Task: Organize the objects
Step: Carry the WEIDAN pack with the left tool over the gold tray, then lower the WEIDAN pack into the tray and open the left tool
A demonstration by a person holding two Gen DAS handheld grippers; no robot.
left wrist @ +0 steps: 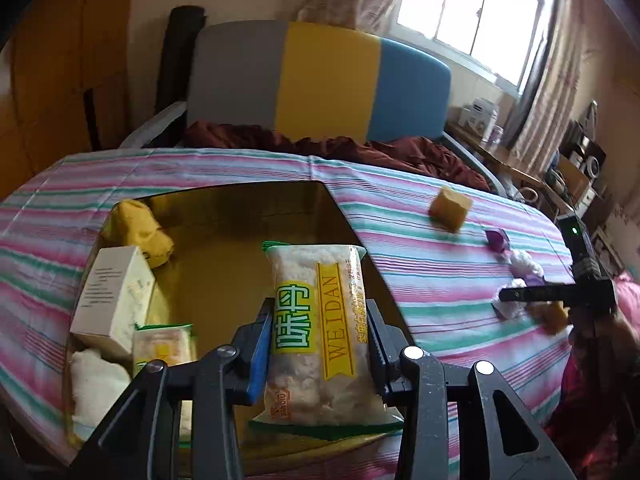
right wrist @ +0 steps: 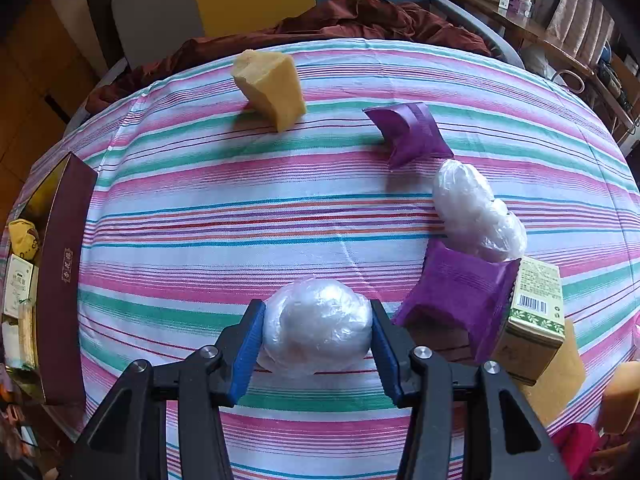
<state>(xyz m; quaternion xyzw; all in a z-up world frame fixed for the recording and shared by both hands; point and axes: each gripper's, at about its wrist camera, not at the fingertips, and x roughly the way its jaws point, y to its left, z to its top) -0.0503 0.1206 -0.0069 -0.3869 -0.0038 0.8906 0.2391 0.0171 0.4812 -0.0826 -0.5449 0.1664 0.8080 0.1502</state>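
Note:
My left gripper [left wrist: 318, 344] is shut on a clear snack packet [left wrist: 316, 332] with green and yellow "WEIDAN" print, held upright over a gold-lined box [left wrist: 240, 248]. The box holds a yellow pouch [left wrist: 138, 232], a white carton [left wrist: 116, 300], a second snack packet [left wrist: 164, 346] and a white bundle [left wrist: 96, 388]. My right gripper [right wrist: 318, 336] is shut on a white plastic-wrapped ball [right wrist: 318, 328] on the striped cloth [right wrist: 240, 216]. The right gripper also shows in the left wrist view [left wrist: 520, 294] at the right.
On the cloth lie a yellow block [right wrist: 272, 88], a purple packet [right wrist: 408, 132], a second white plastic bundle [right wrist: 476, 212], a larger purple packet [right wrist: 456, 296] and a green-printed carton [right wrist: 532, 316]. The box's dark red side [right wrist: 64, 272] is at the left. A chair [left wrist: 320, 80] stands behind.

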